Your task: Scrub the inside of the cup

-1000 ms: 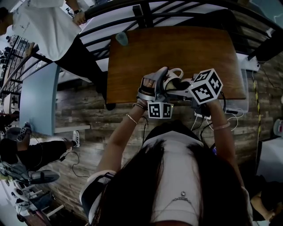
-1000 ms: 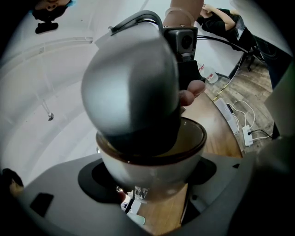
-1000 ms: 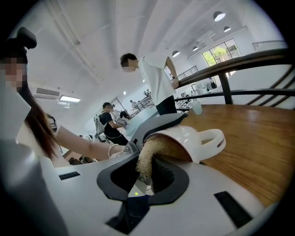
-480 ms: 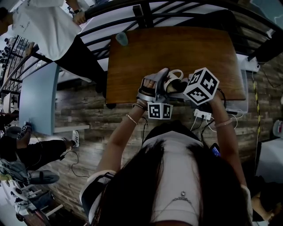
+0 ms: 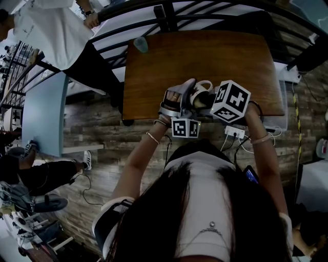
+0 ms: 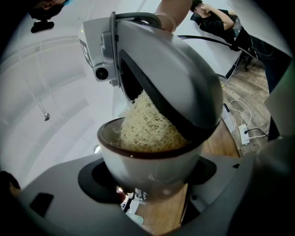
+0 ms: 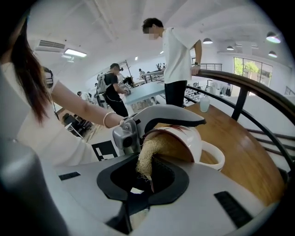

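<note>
Just above the near edge of the brown wooden table (image 5: 230, 56), my left gripper (image 5: 185, 98) is shut on a white cup (image 5: 203, 87) with a brown inside. It holds the cup tilted on its side, handle (image 7: 215, 157) away from me. The jaws clasp the cup's body (image 6: 147, 166) from both sides. My right gripper (image 7: 145, 177) is shut on a pale, fibrous loofah scrubber (image 7: 148, 159), which reaches into the cup's mouth (image 7: 177, 145). In the left gripper view the scrubber (image 6: 147, 126) fills the cup's opening, with the right gripper's grey body (image 6: 175, 78) above it.
A small pale glass (image 5: 141, 45) stands at the table's far left corner. A dark metal railing (image 5: 169, 15) runs behind the table. A power strip with cables (image 5: 234, 133) lies on the floor by my right arm. People (image 7: 177, 55) stand beyond the table.
The right gripper's marker cube has rolled and shifted a little left toward the cup. The left gripper and the cup have stayed put.
</note>
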A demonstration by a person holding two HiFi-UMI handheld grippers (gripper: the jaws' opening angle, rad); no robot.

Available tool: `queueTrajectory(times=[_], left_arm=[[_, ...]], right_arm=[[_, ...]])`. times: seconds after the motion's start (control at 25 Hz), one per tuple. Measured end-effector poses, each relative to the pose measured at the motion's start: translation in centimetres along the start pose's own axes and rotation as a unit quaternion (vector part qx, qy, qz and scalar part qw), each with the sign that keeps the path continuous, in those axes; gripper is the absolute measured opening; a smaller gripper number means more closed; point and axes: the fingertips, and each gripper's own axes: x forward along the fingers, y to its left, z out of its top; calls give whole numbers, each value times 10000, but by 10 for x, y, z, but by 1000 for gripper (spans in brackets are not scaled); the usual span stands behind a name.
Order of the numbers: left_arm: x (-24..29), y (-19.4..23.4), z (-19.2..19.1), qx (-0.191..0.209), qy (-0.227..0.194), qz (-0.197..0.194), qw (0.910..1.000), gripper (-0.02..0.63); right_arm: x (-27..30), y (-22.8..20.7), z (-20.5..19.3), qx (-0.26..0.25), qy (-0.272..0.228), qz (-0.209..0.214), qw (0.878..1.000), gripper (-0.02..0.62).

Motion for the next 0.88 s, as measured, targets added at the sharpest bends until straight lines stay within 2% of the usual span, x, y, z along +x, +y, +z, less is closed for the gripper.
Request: queueTrajectory(times=[0.52, 0.72, 0.88], left_arm=[[3, -3, 3, 31, 1, -25, 10000, 408], [1, 0, -1, 32, 11, -13, 10000, 408], [-1, 1, 1, 12, 15, 3, 10000, 408]], right_arm=[[-1, -3, -13, -864, 776, -200, 9930, 72], [1, -2, -8, -844, 753, -180, 9934, 72], [-1, 0, -5, -643, 481, -55, 9968, 72]])
